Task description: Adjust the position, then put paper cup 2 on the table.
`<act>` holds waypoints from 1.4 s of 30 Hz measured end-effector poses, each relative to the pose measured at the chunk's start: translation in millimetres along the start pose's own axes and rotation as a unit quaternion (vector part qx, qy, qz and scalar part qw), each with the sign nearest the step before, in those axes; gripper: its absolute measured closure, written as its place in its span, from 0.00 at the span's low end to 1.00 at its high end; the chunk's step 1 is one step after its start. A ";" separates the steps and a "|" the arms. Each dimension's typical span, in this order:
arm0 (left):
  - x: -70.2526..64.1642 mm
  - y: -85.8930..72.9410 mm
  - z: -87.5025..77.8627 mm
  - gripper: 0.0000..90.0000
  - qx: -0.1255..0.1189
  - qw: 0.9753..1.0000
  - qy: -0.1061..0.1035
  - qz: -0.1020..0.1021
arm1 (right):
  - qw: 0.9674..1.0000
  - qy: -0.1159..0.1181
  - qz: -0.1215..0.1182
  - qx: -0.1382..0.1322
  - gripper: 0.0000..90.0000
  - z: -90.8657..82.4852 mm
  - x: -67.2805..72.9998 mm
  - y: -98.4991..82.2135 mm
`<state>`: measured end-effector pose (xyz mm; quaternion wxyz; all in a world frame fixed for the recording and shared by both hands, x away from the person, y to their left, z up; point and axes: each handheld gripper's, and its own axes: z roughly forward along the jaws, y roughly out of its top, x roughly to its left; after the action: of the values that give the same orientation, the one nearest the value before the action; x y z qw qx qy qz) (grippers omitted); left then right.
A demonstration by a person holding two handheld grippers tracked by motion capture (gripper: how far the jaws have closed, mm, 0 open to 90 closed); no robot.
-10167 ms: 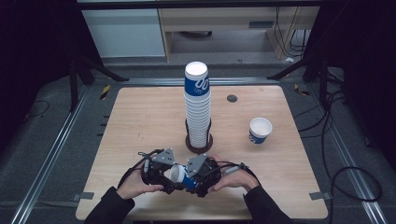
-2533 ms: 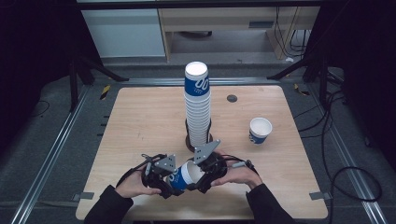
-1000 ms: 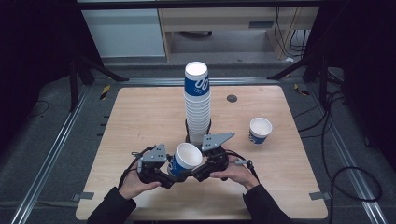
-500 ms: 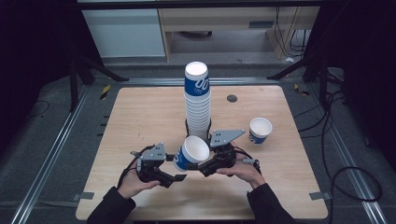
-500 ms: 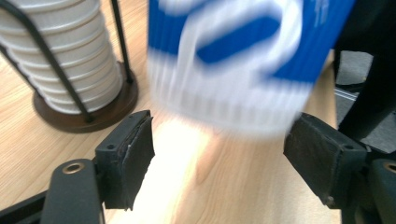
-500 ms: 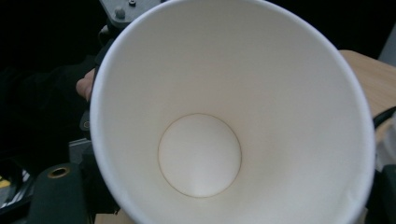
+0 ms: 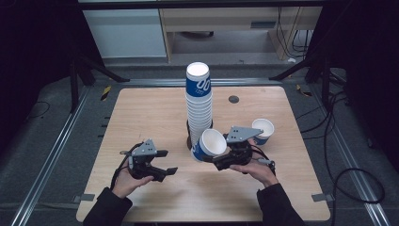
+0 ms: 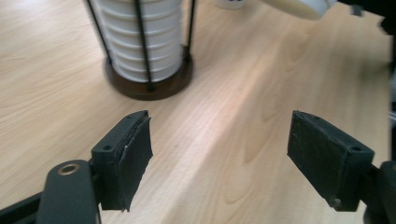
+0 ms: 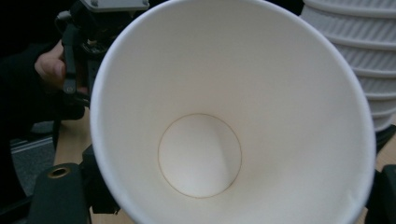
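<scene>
R gripper (image 7: 221, 162) clamps tilted cup (image 7: 209, 144), cup stack (image 7: 198, 106) just behind, spare cup (image 7: 262, 130) near; L gripper (image 7: 164, 162) agape, holding nothing.

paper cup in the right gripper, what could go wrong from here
The right gripper holds the paper cup tilted on its side, close beside the tall cup stack; a swing could knock the stack over. The grip sits at the cup's rim, so thin paper may crush or slip. The loose cup stands just behind that hand and could be bumped. The left gripper is open and apart, so it gives no support.
</scene>
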<state>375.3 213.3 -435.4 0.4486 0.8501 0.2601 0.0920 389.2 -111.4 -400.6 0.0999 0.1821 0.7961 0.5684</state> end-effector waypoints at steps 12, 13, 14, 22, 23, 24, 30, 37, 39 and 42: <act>16.7 -5.4 -13.3 0.24 -0.021 0.997 0.053 -0.049 | 0.997 -0.067 0.020 0.034 0.22 -15.3 -9.0 -10.1; 17.3 -5.8 -13.8 0.24 -0.022 0.997 0.052 -0.053 | 0.997 -0.070 0.022 0.034 0.22 -16.4 -9.5 -10.3; 17.7 -6.3 -14.2 0.23 -0.023 0.997 0.056 -0.052 | 0.996 -0.075 0.023 0.036 0.22 -18.2 -10.1 -10.6; 22.6 -8.2 -18.9 0.23 -0.025 0.995 0.076 -0.061 | 0.989 -0.134 0.034 0.053 0.22 -35.6 -15.0 -14.8; 23.3 -8.5 -19.5 0.23 -0.026 0.995 0.077 -0.063 | 0.989 -0.137 0.037 0.052 0.22 -37.7 -15.6 -15.5; 24.0 -8.8 -20.2 0.23 -0.026 0.994 0.080 -0.064 | 0.988 -0.139 0.039 0.052 0.22 -39.4 -16.0 -16.0; 29.6 -10.6 -23.2 0.23 -0.024 0.993 0.091 -0.071 | 0.981 -0.174 0.040 0.072 0.22 -49.3 -18.9 -20.0; 33.9 -13.1 -23.0 0.23 -0.018 0.992 0.101 -0.076 | 0.973 -0.200 0.048 0.101 0.22 -52.2 -22.6 -25.9; 34.9 -14.3 -22.9 0.23 -0.017 0.992 0.102 -0.076 | 0.971 -0.207 0.051 0.107 0.22 -52.5 -24.6 -27.6; 36.1 -15.5 -23.1 0.23 -0.015 0.991 0.106 -0.078 | 0.968 -0.217 0.056 0.117 0.22 -53.7 -28.0 -30.3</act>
<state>391.4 255.9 -437.3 0.4373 0.8058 0.3701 0.1499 389.8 -178.0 -412.5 0.2162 0.3556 0.8050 0.4228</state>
